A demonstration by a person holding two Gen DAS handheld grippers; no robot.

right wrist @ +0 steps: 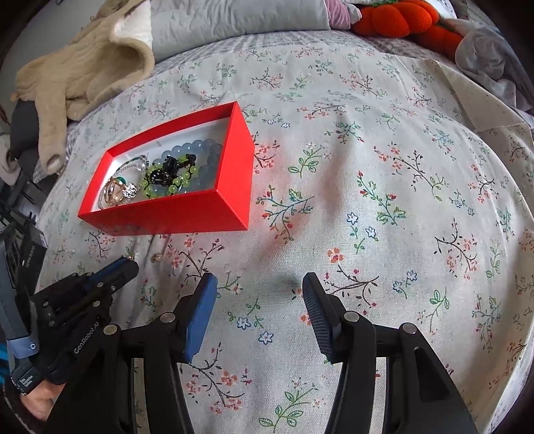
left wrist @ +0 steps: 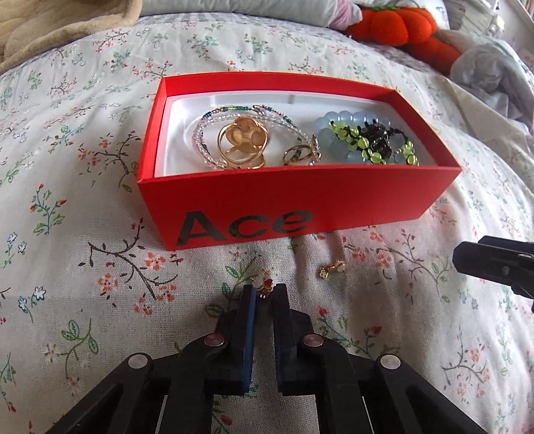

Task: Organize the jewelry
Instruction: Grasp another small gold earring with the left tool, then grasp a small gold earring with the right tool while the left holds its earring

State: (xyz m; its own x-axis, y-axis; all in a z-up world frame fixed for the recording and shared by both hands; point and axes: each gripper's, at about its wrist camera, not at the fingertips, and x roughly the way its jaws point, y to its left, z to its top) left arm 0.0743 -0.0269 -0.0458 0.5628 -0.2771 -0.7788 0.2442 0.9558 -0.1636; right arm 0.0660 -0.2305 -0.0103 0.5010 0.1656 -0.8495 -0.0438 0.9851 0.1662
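A red open box (left wrist: 300, 203) marked "Ace" lies on the floral bedspread. It holds gold rings (left wrist: 238, 142), a clear beaded strand, a pale blue bead bracelet (left wrist: 347, 120) and a green and black bead bracelet (left wrist: 373, 142). In front of the box my left gripper (left wrist: 264, 291) is shut on a small red, white and gold earring (left wrist: 263, 284) at its fingertips. A second small earring (left wrist: 332, 268) lies loose on the cloth just to the right. My right gripper (right wrist: 258, 287) hovers open over bare bedspread, right of the box (right wrist: 187, 213), nothing between its fingers.
A beige blanket (right wrist: 83, 66) and a grey pillow (right wrist: 233, 20) lie at the far left of the bed. An orange pumpkin plush (right wrist: 397, 16) and crumpled grey cloth (right wrist: 487, 50) sit at the far right. A hand holds the left gripper's handle at lower left.
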